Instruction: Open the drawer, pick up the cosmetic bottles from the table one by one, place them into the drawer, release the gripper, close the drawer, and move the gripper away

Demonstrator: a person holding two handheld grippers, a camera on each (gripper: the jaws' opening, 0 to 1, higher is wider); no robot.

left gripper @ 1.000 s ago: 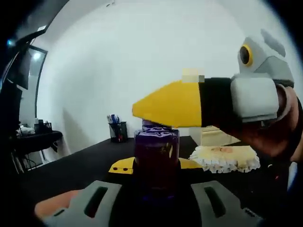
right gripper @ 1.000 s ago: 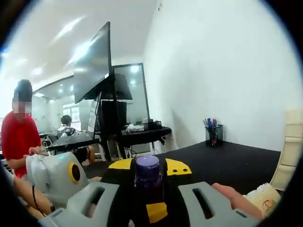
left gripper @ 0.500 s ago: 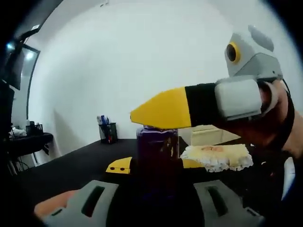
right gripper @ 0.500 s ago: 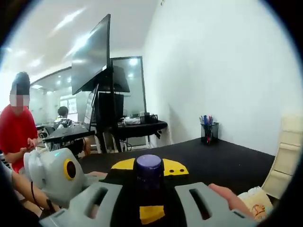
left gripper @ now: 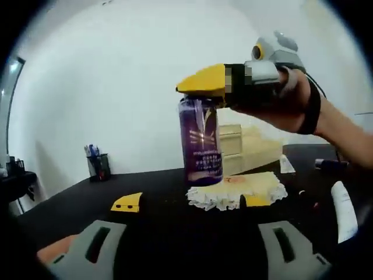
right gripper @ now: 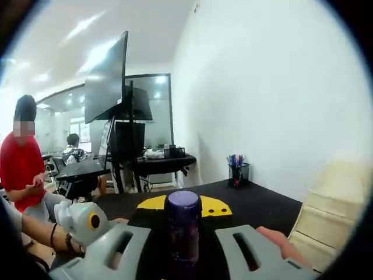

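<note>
Handed over since a second ago: the purple bottle (left gripper: 201,142), then clamped between the left jaws, is now gripped at its cap by the right gripper (left gripper: 201,87) and carried above the black table (left gripper: 145,192). In the right gripper view the bottle (right gripper: 183,230) is seen pinched between closed jaws. The left gripper (left gripper: 185,205) is spread wide, nothing held. A pale wooden drawer unit (left gripper: 250,143) is seen far right, behind a lace-edged cloth (left gripper: 236,191). Risk, as judged: only the cap is held, so the bottle could swing, slip or clip the drawer edge if moved fast.
</note>
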